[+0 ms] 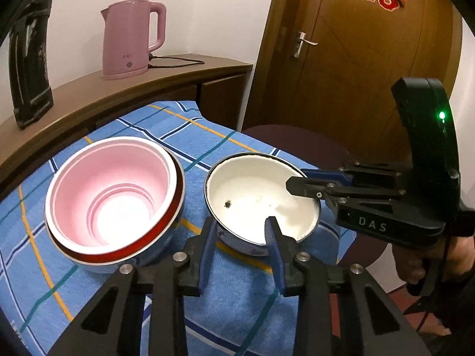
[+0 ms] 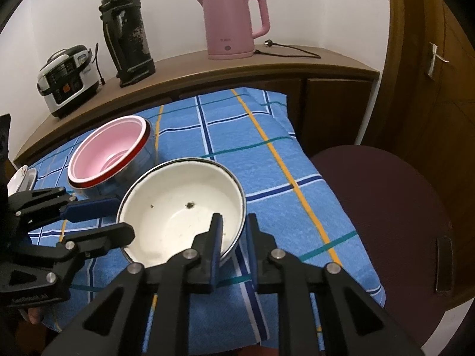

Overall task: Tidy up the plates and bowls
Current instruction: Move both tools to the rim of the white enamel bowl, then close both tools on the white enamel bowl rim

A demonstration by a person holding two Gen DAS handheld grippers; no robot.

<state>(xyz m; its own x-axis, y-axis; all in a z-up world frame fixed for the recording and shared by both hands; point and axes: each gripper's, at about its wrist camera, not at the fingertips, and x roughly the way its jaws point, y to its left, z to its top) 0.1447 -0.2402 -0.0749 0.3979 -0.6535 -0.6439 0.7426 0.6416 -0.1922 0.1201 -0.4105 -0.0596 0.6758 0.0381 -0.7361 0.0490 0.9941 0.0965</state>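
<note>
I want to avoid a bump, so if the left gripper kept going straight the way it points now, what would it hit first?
The white bowl: the left gripper already straddles its near rim, one finger inside and one outside. Going on, it would likely push against that rim or wall, though depth is hard to judge.

opposed close wrist views, shared white bowl [image 1: 261, 198]

Pink-lined bowl [image 1: 114, 200] sits just left of the white bowl [image 1: 261, 198], narrow gap btwn them. Blue checked cloth [image 2: 267, 160] is bare behind and right of white bowl. Cabinet [image 2: 207, 71] w/ kettle [image 2: 234, 23] blocks the back; dark stool [image 2: 383, 207] flanks right edge.
</note>
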